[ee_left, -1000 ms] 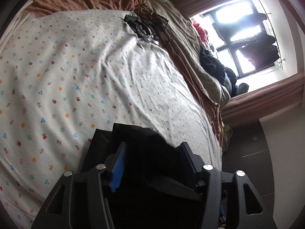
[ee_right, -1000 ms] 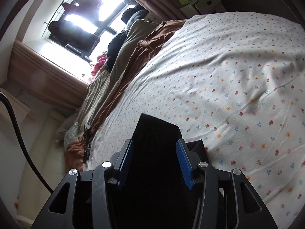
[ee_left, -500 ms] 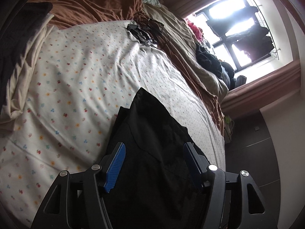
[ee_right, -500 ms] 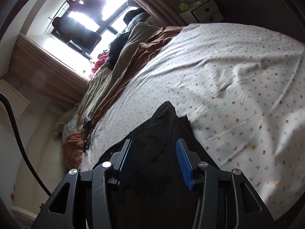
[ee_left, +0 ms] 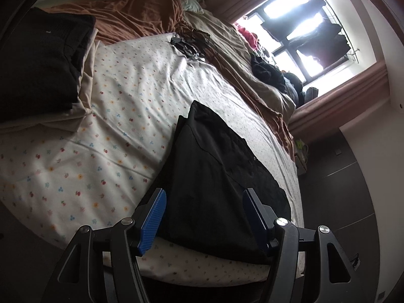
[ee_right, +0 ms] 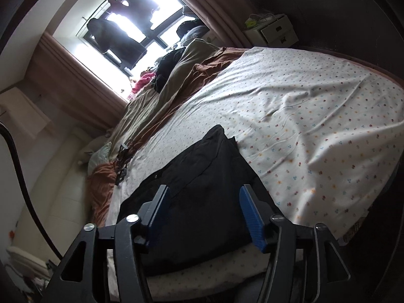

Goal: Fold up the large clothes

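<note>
A folded black garment [ee_left: 217,174] lies flat on the floral bedsheet [ee_left: 121,116] near the bed's front edge; it also shows in the right wrist view [ee_right: 202,184]. My left gripper [ee_left: 203,202] is open and empty, its blue-padded fingers [ee_left: 154,217] hanging above the garment's near end, apart from it. My right gripper [ee_right: 204,199] is open and empty too, held above the same garment's near edge.
A stack of black and beige folded clothes [ee_left: 43,63] sits on the bed at the left. Brown and tan bedding [ee_left: 141,17] is bunched along the far side, with black straps [ee_left: 192,43] on it. A window [ee_right: 131,32] and white nightstand [ee_right: 275,30] lie beyond.
Both grippers let go of the black garment, opened and pulled back from it. The garment now lies flat on the sheet.
</note>
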The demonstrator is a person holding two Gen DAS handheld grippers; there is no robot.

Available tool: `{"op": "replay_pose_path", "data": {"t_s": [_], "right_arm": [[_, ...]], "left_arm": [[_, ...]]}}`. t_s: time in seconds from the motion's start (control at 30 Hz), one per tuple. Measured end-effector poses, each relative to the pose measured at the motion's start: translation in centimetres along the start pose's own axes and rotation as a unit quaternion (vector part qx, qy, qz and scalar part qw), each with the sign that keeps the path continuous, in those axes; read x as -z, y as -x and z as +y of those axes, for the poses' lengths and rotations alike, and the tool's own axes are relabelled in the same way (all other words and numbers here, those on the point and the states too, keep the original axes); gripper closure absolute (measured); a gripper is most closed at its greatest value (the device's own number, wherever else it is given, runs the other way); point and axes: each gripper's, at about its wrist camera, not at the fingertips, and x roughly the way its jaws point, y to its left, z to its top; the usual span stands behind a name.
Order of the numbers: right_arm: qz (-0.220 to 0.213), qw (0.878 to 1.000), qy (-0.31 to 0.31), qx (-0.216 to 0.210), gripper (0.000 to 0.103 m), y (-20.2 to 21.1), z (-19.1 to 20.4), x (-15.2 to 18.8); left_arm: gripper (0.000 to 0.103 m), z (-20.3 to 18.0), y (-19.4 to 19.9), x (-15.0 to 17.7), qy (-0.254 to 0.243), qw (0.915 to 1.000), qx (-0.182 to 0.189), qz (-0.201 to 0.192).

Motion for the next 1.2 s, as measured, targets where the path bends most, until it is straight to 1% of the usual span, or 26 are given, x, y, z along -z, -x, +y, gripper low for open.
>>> {"op": "replay_pose_path", "data": {"t_s": [0.07,0.13,0.2,0.3,0.47,0.57,0.63,0.73,0.83,1.03,1.2], "right_arm": [[-0.004,1.0,0.008,0.0,0.037,1.2,-0.2,1.0],[0.006,1.0,0.015,0.009,0.037,1.6,-0.4,1.8],[0.013,0.999,0.022,0.025,0.037,1.2,-1.0,2.3],[0.023,0.999,0.026,0.04,0.037,-0.1,-1.9,2.7],[0.047,0.996,0.038,0.068,0.037,-4.3,-2.7,2.1],[0.063,0.994,0.037,0.082,0.037,-7.0,-3.1,1.5],[0.074,0.991,0.045,0.098,0.037,-9.0,-3.1,1.0],[0.086,0.989,0.054,0.104,0.037,-11.4,-3.0,0.6],[0.098,0.986,0.067,0.117,0.037,-13.7,-2.7,0.2],[0.127,0.98,0.075,0.133,0.037,-17.5,-2.9,-0.4],[0.136,0.978,0.075,0.139,0.037,-19.6,-3.4,-1.1]], "left_arm": [[0.039,0.2,1.6,1.0,-0.003,1.0,0.005,-0.007],[0.039,0.6,2.6,1.9,-0.008,0.9999,0.005,-0.01],[0.039,0.9,2.9,2.4,-0.014,0.9999,-0.002,-0.008],[0.039,1.9,2.3,2.6,-0.015,0.9998,-0.011,-0.006],[0.039,2.5,-1.2,1.6,-0.037,0.9984,-0.042,0.009],[0.039,2.9,-3.8,0.5,-0.035,0.9978,-0.053,0.022],[0.039,2.8,-5.2,-0.1,-0.04,0.9972,-0.059,0.023],[0.039,2.6,-7.3,-1.0,-0.056,0.9951,-0.075,0.032],[0.039,2.8,-9.4,-2.0,-0.055,0.9934,-0.09,0.044],[0.039,3.1,-13.6,-3.3,-0.07,0.9884,-0.119,0.065],[0.039,3.4,-16.7,-3.9,-0.077,0.9846,-0.133,0.083]]}}
